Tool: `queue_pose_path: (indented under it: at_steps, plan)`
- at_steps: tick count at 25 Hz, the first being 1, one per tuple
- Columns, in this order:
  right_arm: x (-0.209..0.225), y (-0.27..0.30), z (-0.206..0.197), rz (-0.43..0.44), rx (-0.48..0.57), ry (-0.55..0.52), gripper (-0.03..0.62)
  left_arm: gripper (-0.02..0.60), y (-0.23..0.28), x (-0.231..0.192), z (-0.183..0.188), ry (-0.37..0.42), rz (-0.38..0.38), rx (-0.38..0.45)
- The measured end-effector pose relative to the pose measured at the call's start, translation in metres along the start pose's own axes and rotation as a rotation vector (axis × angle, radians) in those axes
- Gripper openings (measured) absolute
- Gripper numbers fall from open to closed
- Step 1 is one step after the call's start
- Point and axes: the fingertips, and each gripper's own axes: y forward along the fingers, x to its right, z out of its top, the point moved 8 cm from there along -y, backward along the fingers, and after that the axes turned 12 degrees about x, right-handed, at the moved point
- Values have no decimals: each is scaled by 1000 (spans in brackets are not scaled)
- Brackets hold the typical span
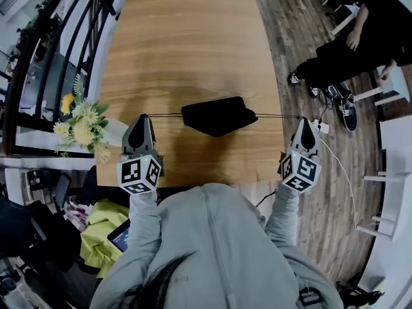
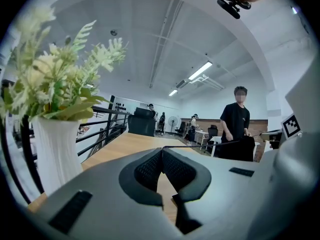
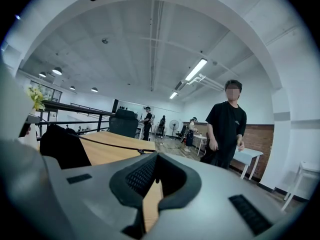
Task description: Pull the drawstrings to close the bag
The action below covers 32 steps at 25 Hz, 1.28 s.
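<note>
A black drawstring bag [image 1: 216,116] lies on the wooden table [image 1: 187,37], near its front edge. Its thin cords run out taut to both sides. The left drawstring [image 1: 164,115] ends at my left gripper [image 1: 143,117], whose jaws are shut on it. The right drawstring [image 1: 278,116] ends at my right gripper [image 1: 304,120], likewise shut on it, just past the table's right edge. In the left gripper view the closed left gripper [image 2: 162,151] meets the cord [image 2: 200,146] leading to the bag [image 2: 237,149]. From the right gripper [image 3: 155,155] the cord [image 3: 112,145] runs left to the bag [image 3: 62,147].
A white vase of yellow and white flowers [image 1: 80,131] stands at the table's front left corner, close to my left gripper. A railing [image 1: 58,50] runs along the left. A person sits at the right [image 1: 360,37]; another stands beyond the table [image 3: 225,126]. A white cable [image 1: 338,169] crosses the floor.
</note>
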Motion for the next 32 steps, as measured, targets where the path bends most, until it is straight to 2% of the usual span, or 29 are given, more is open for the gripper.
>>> queue_pose_path:
  at_steps: [11, 25, 29, 32]
  plan:
    - [7, -6, -7, -17, -22, 1, 21, 28, -4, -4, -6, -7, 12, -18]
    - [-3, -1, -12, 5, -31, 0, 21, 28, -8, -17, -11, -5, 34, -30]
    - [-3, -2, -5, 21, -21, 36, 21, 28, -8, -16, -6, -58, 16, -15]
    - [-9, -1, 3, 66, -6, 62, 21, 28, -6, -16, -2, -90, -10, -3]
